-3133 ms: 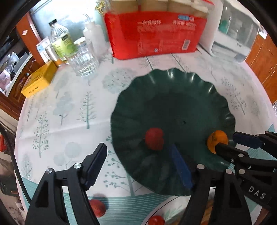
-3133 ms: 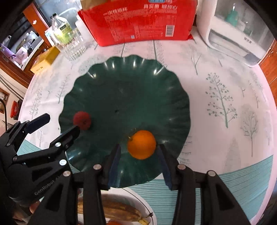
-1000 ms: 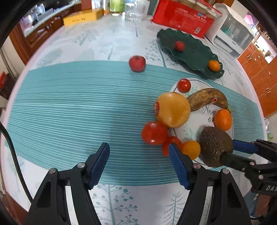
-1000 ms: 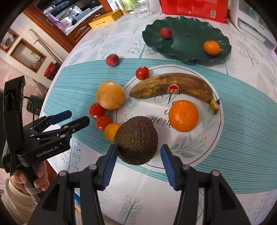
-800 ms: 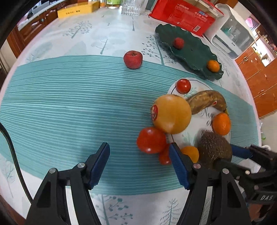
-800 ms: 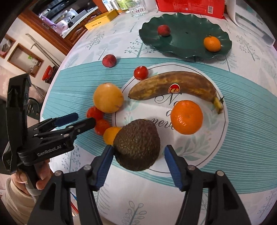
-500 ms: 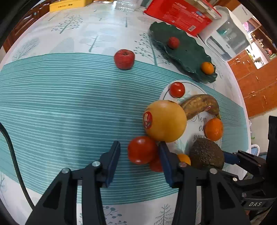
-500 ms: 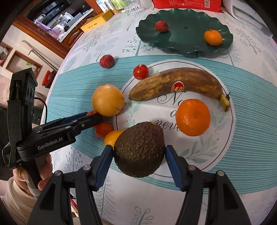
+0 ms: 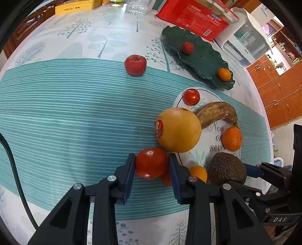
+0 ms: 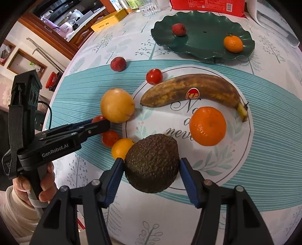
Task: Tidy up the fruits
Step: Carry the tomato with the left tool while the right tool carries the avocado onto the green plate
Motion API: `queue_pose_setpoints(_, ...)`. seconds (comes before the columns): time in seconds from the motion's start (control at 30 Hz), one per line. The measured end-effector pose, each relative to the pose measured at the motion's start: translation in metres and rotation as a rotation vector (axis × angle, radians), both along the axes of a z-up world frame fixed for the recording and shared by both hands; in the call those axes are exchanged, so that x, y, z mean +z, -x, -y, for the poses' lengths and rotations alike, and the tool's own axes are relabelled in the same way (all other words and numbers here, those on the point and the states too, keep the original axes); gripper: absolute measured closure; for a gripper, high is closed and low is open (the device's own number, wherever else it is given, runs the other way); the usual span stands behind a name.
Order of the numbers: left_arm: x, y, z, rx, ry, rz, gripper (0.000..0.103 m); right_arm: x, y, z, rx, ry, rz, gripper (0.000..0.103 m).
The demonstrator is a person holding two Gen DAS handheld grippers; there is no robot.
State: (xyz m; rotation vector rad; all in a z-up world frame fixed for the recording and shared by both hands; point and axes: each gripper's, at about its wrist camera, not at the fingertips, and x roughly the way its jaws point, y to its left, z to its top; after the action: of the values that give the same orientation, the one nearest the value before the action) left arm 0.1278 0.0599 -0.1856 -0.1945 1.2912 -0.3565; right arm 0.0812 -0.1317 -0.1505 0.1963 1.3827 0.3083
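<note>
My left gripper [image 9: 152,160] points down at the teal-striped cloth. Its jaws are closing, and both pads touch the sides of a red tomato [image 9: 151,164]. In the right wrist view the left gripper [image 10: 102,125] reaches in from the left, beside a large yellow-orange fruit [image 10: 117,105]. The jaws of my right gripper [image 10: 151,163] are closing on a dark avocado [image 10: 152,165] at the near rim of the white plate [image 10: 222,165], a pad against each side. A green plate [image 10: 203,20] at the back holds a lychee [image 10: 179,29] and a small mandarin [image 10: 233,44].
On the white plate lie a brown banana [image 10: 190,90], an orange [image 10: 207,125] and a cherry tomato [image 10: 154,76]. Another tomato [image 10: 110,138], a small yellow fruit [image 10: 120,148] and a loose lychee [image 10: 118,64] lie beside it. A red package [image 9: 192,17] and a glass [image 9: 135,7] stand behind.
The left gripper's jaws came together from wide apart onto the red tomato as it tipped toward the fruit. The right gripper stayed around the avocado.
</note>
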Motion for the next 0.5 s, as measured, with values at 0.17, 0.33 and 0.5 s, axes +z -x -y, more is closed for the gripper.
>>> queue_pose_setpoints(0.17,0.018,0.014,0.0,0.01,-0.029,0.038,0.07,0.008,0.007,0.007,0.013,-0.007,0.024,0.043)
queue_pose_setpoints(0.33,0.042,0.025,0.002,0.017,-0.026,0.079,0.07,0.022,0.016,0.012,0.026,-0.021,0.061,0.043)
queue_pose_setpoints(0.5,0.074,0.034,0.015,0.001,0.007,0.123,0.07,0.046,0.021,0.02,0.03,-0.043,0.125,0.043)
